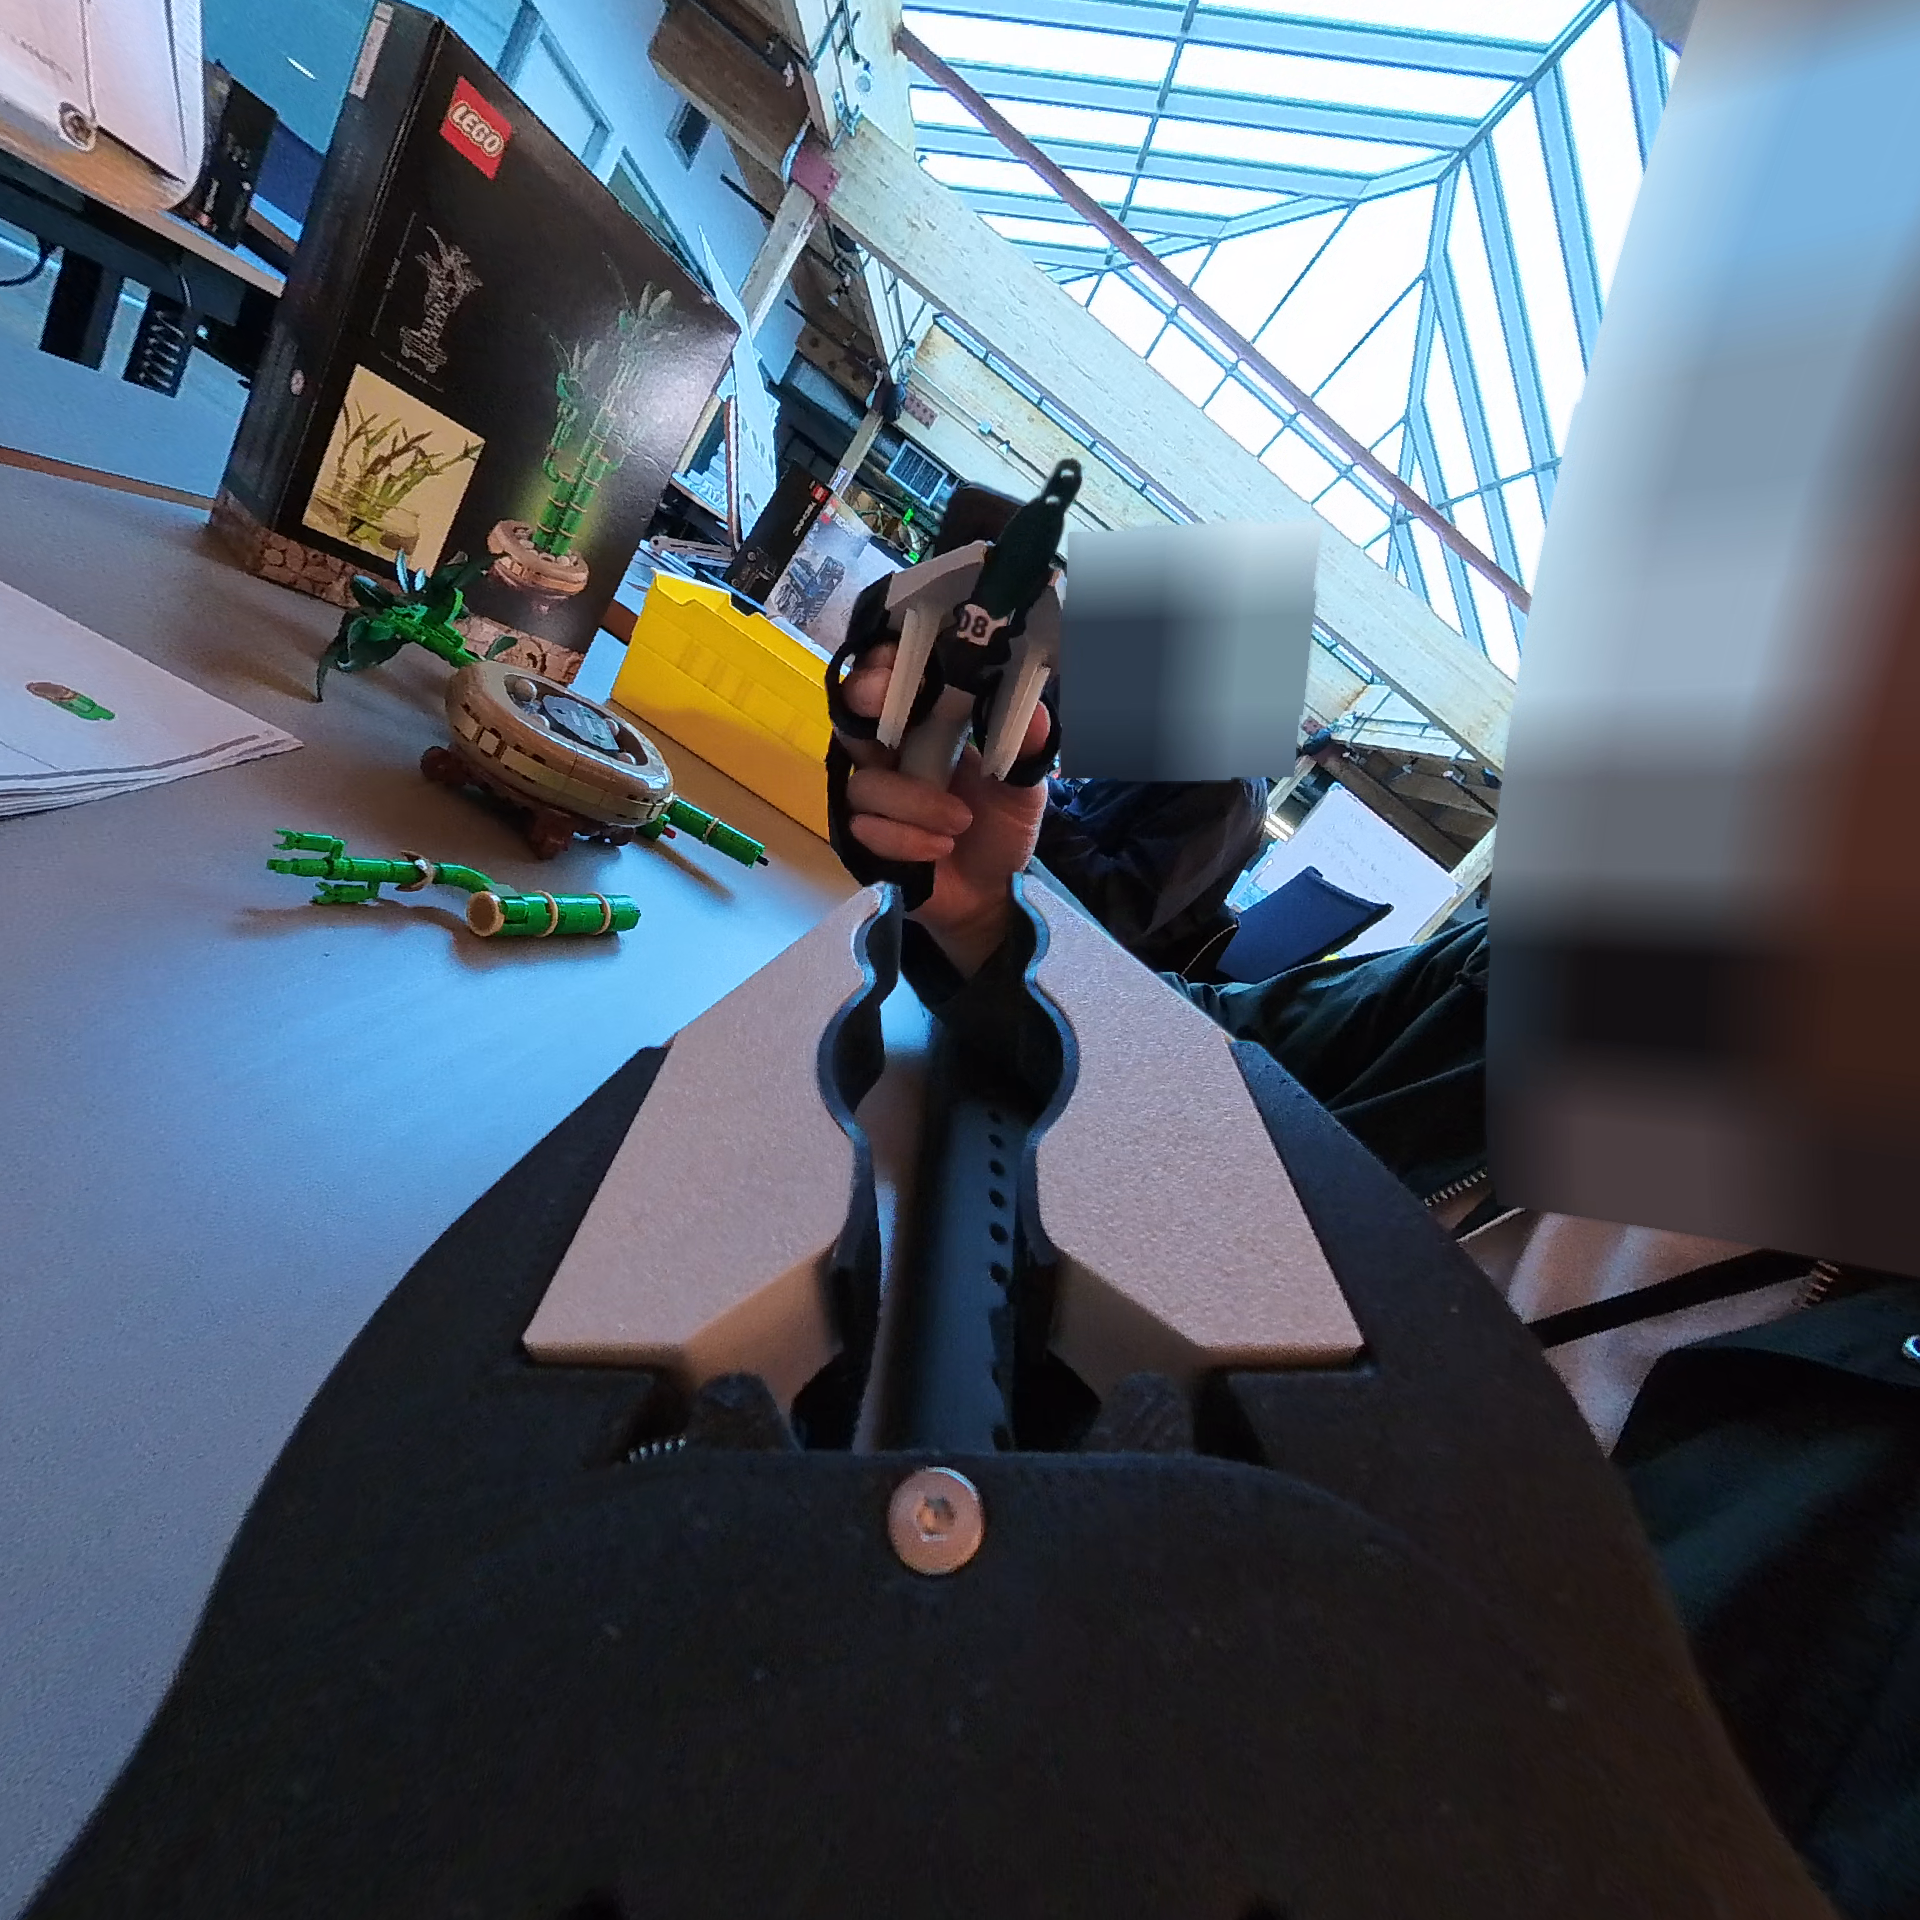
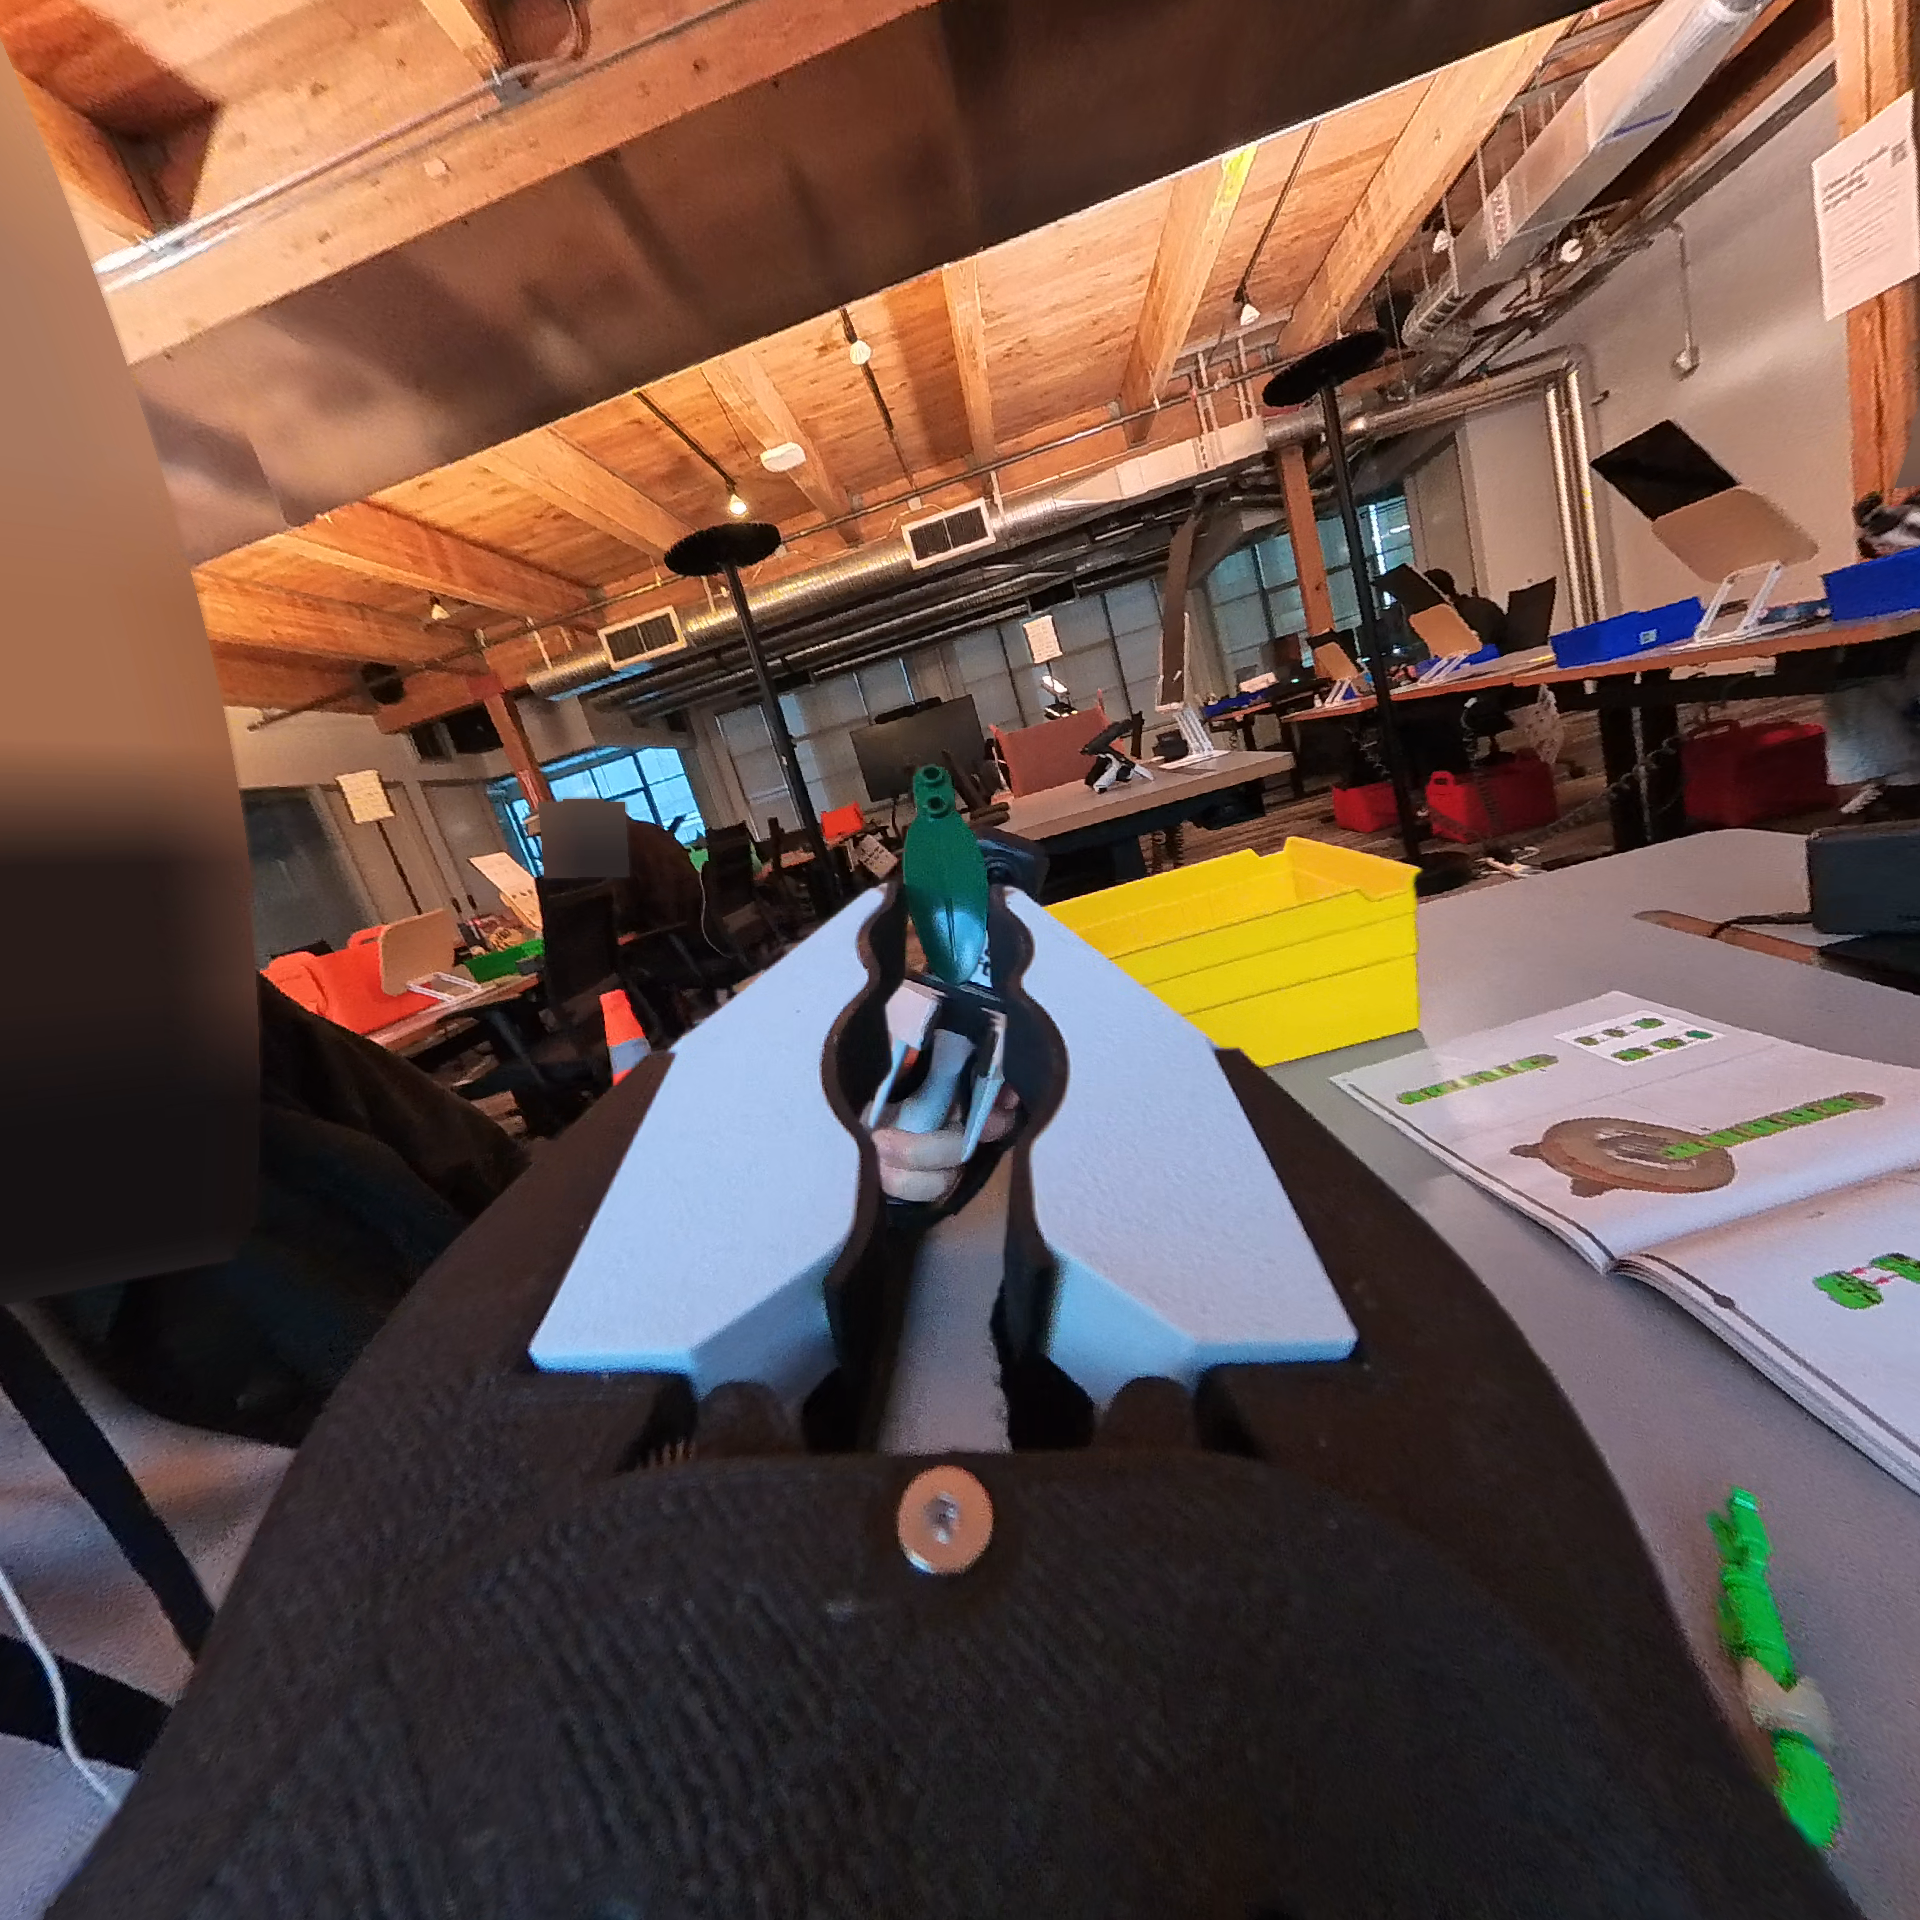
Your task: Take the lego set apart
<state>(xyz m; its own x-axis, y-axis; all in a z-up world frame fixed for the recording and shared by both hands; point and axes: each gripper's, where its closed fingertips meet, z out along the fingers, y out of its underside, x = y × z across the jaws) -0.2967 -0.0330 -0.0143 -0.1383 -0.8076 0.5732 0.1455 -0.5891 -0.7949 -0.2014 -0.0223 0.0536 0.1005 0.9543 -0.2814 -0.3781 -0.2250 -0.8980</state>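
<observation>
Right gripper (image 2: 948, 902) clenches the green leaf (image 2: 941, 878), its long axis upright; left gripper (image 1: 954, 899), narrowly parted and empty, faces it head-on

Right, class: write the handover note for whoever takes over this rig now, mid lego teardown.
Left hand-held gripper: slightly open, empty.
Right hand-held gripper: shut on a dark green plastic leaf piece, held up in the air.
On the grey table: round tan lego base on brown feet, no stalk standing in it; green bamboo stalk sections lie loose around it; yellow plastic bin behind.
Done: stalks off the base.
Left: put the leaf down, then probably break the stalks and base apart.
</observation>
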